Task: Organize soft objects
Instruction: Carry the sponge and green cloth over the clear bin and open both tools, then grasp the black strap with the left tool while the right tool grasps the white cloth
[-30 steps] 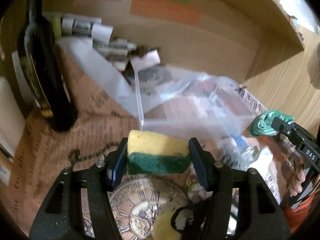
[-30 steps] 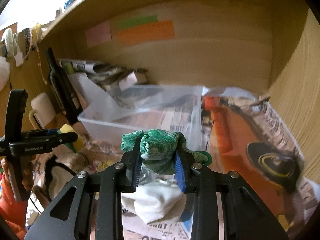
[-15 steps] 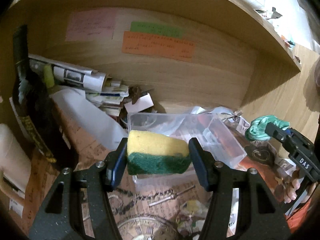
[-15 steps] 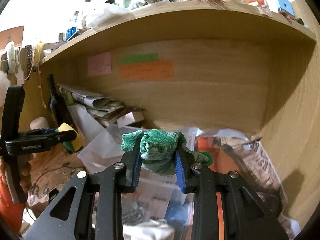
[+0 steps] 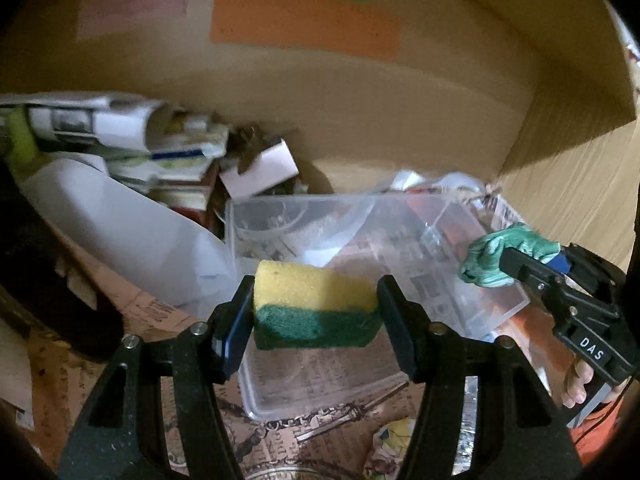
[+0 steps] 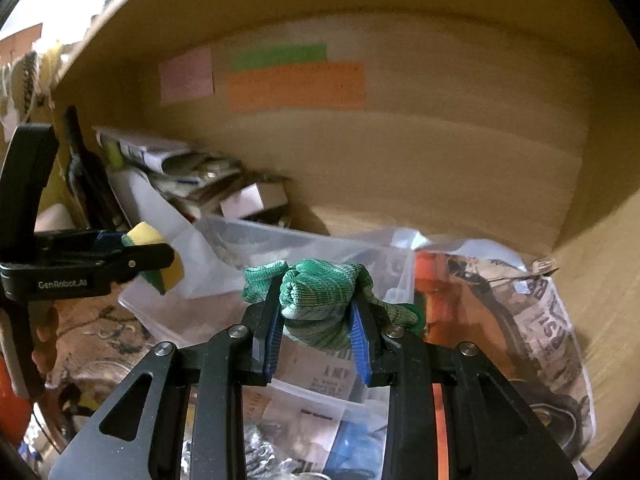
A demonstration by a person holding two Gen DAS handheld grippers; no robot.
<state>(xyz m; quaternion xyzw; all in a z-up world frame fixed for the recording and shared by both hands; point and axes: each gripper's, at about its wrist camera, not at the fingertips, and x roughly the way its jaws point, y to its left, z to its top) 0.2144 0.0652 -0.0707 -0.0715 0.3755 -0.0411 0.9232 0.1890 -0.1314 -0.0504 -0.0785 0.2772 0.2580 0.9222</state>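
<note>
Yellow-and-green scouring sponge pinched between the pads of the left gripper, yellow foam up, green scrub layer down, poised over the near-left corner of the clear plastic bin. Balled green knit glove squeezed in the narrow jaws of the right gripper, hanging above the bin's right half; seen from the left wrist as a green wad over the far rim.

Compared with half a second ago, both grippers lower and further forward: bin now directly beneath each load rather than ahead of it, shelf underside out of view on the right camera. Motion blur on the back wall and paper clutter, so likely mid-descent.

Meaning for the task: carry phase apparently ending, release next. Bin looks nearly bare, only newsprint showing through its floor, so room for both items.

Around the bin: leaning white lid or sheet at left, rolled newspapers and a small box behind, dark bottle at far left, orange note on the wooden back panel.
</note>
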